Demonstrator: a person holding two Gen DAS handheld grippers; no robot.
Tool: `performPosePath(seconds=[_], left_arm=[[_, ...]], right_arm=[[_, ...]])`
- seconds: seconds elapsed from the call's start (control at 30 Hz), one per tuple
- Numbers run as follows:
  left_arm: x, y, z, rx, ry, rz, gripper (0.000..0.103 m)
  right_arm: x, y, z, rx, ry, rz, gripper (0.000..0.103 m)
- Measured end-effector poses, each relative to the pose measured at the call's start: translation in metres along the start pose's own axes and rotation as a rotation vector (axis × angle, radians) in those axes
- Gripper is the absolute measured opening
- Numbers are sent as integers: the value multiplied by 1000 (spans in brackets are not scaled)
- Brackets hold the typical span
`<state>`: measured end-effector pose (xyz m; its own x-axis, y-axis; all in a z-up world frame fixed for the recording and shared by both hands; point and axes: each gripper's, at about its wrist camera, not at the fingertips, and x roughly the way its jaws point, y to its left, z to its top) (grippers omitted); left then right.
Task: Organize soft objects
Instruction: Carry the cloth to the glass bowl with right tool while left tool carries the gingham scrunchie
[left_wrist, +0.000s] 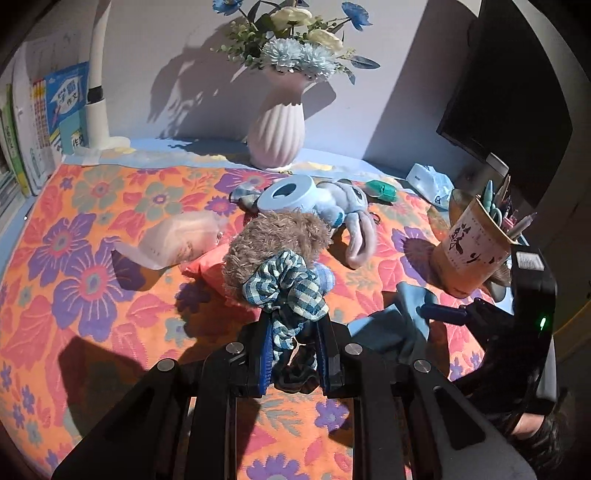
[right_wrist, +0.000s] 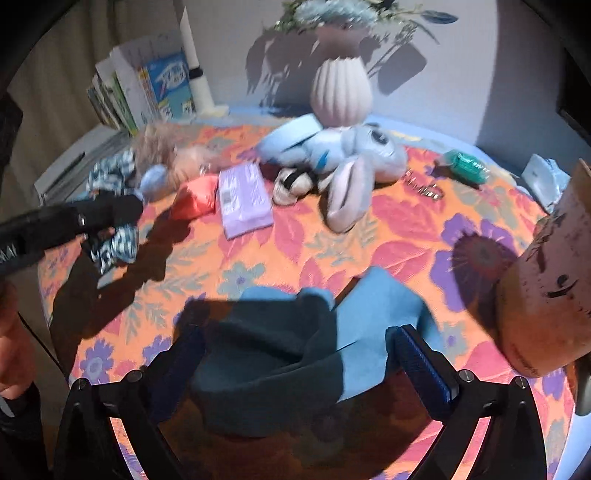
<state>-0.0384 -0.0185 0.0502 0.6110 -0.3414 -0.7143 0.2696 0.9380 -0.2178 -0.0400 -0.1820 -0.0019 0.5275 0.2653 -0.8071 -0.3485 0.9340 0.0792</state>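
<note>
On the paper cup (left_wrist: 469, 254), brushed black characters.

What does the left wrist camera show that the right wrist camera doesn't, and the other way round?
Only the left wrist view shows the flowers in full, the dark monitor, the pens in the paper cup and the left tool shut on the striped scrunchie.

Only the right wrist view shows the purple packet, a small metal clip and the open right tool over the blue cloth.

Both show the ribbed vase, the grey bunny toy, the brown plush, the books and the floral tablecloth.
</note>
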Motion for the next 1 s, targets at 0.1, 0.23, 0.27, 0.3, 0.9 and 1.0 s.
performPosePath(seconds=[0.1,0.23,0.27,0.3,0.9,1.0], left_arm=[[2,-7,-1,10,6,-6,16],[-6,-21,-1,44,-7,-13,16],[-9,-24,0,54,-16,-18,16],[-13,-28,1,63,-23,-22,16],[-53,-168,28,248,-148,-153,16],[-51,-197,37,275,-153,-183,16]], right_arm=[[6,13,-3,-45,18,-94,66],[-2,7,-6,-1,5,-96,12],[-5,2,-5,22,8,-91,7],[-9,-4,-4,55,5,-69,7],[-193,-72,-23,289,-275,-124,7],[-213,-90,-30,323,-314,-158,7]])
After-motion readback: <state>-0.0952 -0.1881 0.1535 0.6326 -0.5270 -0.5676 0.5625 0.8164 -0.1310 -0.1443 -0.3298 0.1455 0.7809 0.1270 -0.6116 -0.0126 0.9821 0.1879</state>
